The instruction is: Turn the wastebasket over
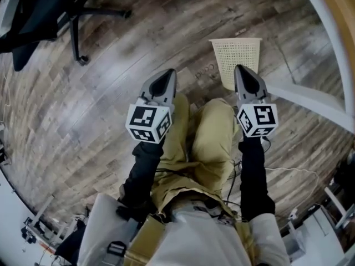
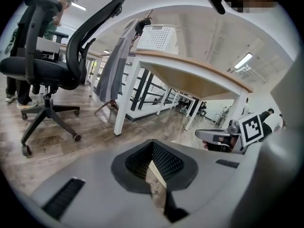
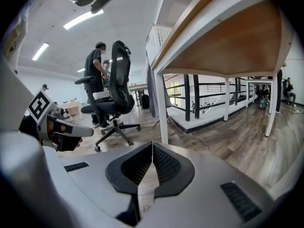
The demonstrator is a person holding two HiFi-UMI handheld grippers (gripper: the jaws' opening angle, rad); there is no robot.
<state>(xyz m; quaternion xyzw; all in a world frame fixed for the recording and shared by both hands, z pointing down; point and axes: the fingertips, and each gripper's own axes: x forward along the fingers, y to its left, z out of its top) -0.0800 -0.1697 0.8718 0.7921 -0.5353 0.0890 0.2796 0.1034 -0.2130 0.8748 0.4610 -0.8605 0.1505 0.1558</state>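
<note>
I hold L claw [image 1: 169,73] and R claw [image 1: 242,70] clenched, empty, above my knees, aimed at basket [image 1: 230,54] on floor [image 1: 111,98]. Approach posn; R is nearer.

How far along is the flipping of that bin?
Done: nothing yet; the cream perforated plastic wastebasket sits on the wooden floor, ungripped. In hand: nothing; left gripper and right gripper are shut and empty. Remaining: grasp it and turn it over.

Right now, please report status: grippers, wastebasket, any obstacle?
Left gripper and right gripper shut, empty. Wastebasket on floor ahead of right gripper, not held. Table leg beside it.
</note>
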